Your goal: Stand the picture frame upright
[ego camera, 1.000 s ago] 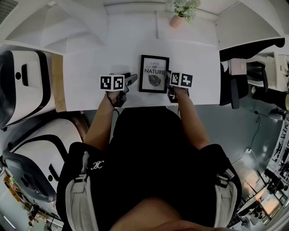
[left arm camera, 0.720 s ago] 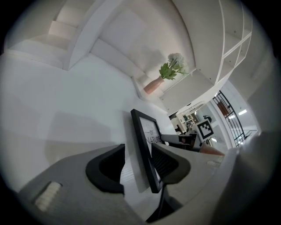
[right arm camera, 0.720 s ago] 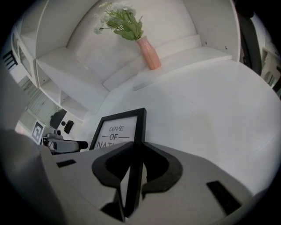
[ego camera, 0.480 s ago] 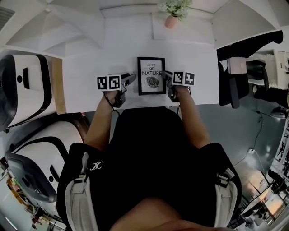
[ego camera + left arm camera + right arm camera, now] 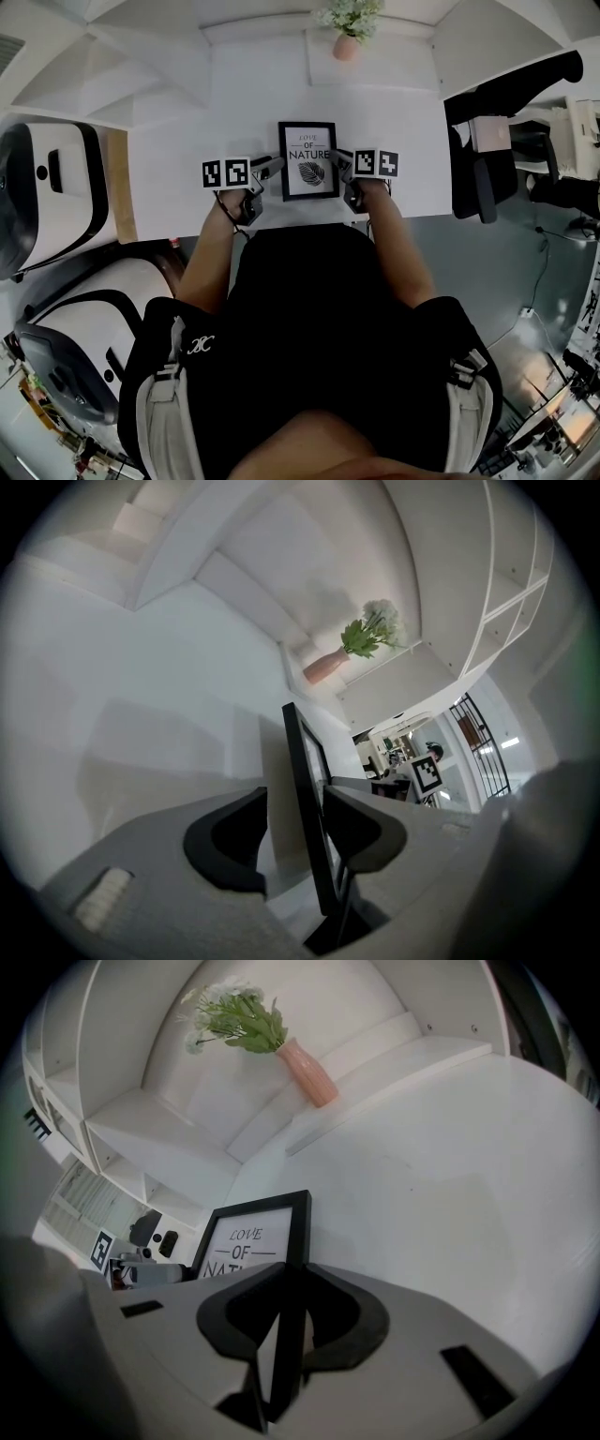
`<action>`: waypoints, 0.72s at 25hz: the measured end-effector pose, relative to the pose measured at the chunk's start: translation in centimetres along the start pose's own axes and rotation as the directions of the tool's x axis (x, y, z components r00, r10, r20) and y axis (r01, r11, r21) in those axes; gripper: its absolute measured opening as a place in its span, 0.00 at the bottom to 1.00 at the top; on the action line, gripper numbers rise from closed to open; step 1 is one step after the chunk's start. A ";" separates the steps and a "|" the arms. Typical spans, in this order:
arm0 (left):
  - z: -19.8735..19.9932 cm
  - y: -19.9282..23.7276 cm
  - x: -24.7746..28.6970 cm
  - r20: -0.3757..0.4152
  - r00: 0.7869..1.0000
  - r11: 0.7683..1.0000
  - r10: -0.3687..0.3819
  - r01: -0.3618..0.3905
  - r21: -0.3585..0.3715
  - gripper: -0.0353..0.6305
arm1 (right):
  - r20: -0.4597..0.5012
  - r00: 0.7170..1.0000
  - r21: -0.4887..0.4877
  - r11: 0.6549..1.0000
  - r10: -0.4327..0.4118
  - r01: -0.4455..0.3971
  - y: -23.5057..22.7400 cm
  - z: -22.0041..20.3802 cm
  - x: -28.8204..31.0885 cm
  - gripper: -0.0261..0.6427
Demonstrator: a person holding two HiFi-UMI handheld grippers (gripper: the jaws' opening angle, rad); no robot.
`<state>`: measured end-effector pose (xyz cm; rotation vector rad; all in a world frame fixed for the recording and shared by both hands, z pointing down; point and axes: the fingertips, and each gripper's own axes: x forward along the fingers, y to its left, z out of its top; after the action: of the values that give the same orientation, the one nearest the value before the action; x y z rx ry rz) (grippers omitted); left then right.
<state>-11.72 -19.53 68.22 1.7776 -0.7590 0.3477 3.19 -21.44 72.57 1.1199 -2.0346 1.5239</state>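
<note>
The black picture frame (image 5: 307,160) with the "LOVE OF NATURE" leaf print rests on its lower edge on the white table (image 5: 403,131), leaning back a little. My right gripper (image 5: 345,165) holds its right edge. In the right gripper view the frame's side (image 5: 281,1354) sits pinched between both pads of that gripper (image 5: 286,1312). My left gripper (image 5: 271,166) is at the frame's left edge. In the left gripper view the frame (image 5: 302,780) stands between that gripper's (image 5: 295,832) jaws, against the right pad. A pale strip shows between the frame and the left pad.
A pink vase of white flowers (image 5: 345,37) stands at the back of the table against the wall. A dark chair (image 5: 483,178) is at the table's right end. Large white machines (image 5: 47,187) sit on the floor to the left. The table's front edge lies just under my wrists.
My left gripper has slid right, from beside the frame until its jaws straddle the left edge. The right gripper has kept its hold on the right edge.
</note>
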 end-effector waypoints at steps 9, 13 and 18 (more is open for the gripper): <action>-0.8 -0.5 2.3 -0.047 0.999 0.999 0.026 -0.025 0.021 0.20 | 0.001 1.000 -0.010 1.000 0.007 -0.007 0.0 0.0 0.0 0.15; -0.6 -0.5 2.3 -0.035 0.999 1.000 0.022 -0.022 0.004 0.20 | 0.001 1.000 -0.007 1.000 0.011 -0.011 0.0 0.0 0.0 0.15; -0.4 -1.0 2.1 -0.010 1.000 1.000 0.021 -0.021 0.022 0.19 | 0.003 1.000 -0.015 1.000 0.004 -0.004 0.0 0.0 0.0 0.15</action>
<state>-9.44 -19.60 68.83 1.7877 -0.7699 0.3802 3.19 -21.47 72.55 1.1135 -2.0480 1.5081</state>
